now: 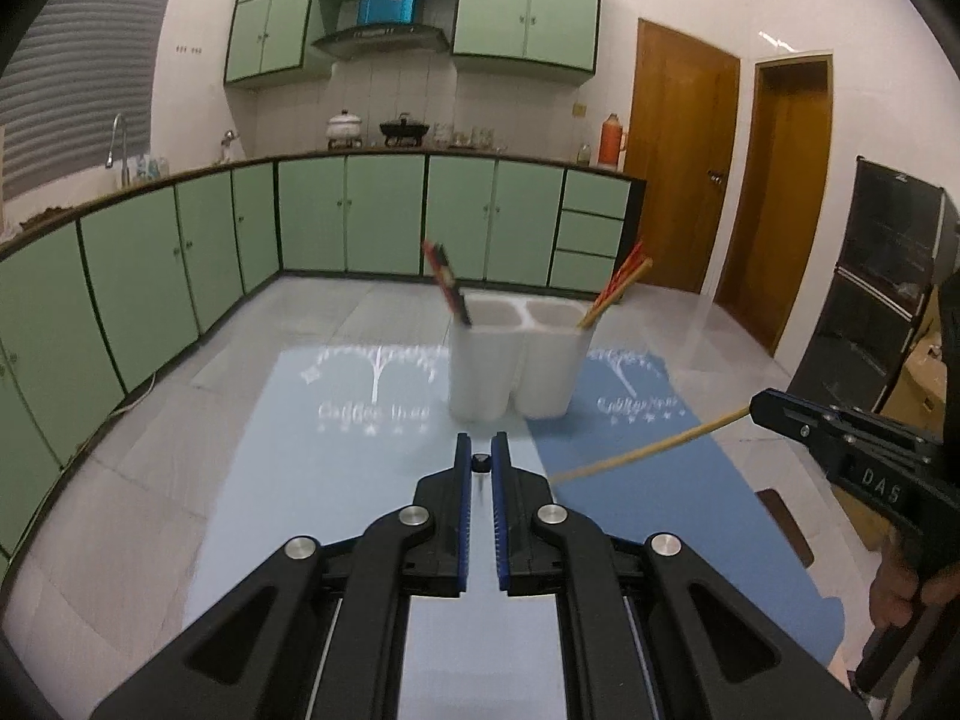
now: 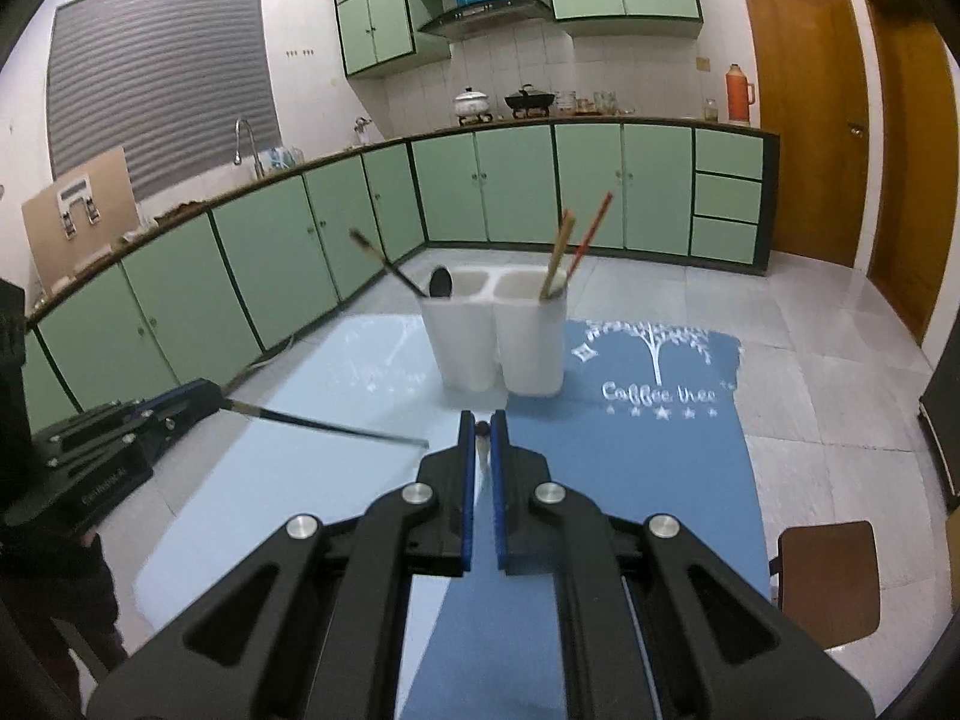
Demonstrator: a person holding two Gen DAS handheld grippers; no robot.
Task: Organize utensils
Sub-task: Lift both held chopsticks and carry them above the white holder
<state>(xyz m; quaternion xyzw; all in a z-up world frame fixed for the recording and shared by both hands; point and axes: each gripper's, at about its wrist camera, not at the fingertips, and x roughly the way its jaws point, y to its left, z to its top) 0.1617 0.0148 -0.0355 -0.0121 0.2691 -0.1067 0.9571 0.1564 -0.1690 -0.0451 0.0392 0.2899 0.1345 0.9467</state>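
Observation:
A white two-compartment utensil holder (image 1: 510,360) (image 2: 495,336) stands on the table where the two mats meet. Its left cup holds dark chopsticks (image 1: 447,282) and a black spoon (image 2: 440,283). Its right cup holds wooden and red chopsticks (image 1: 618,285) (image 2: 576,246). My left gripper (image 1: 480,456) (image 2: 204,399) is shut on a dark chopstick (image 2: 324,426), seen end-on in its own view. My right gripper (image 2: 482,429) (image 1: 759,411) is shut on a wooden chopstick (image 1: 648,450). Both are held above the mats, in front of the holder.
A light blue mat (image 1: 336,456) lies on the left and a darker blue mat (image 2: 654,438) on the right. A brown chair seat (image 2: 831,576) is at the right edge. Green cabinets (image 1: 384,216) and wooden doors (image 1: 678,162) stand behind.

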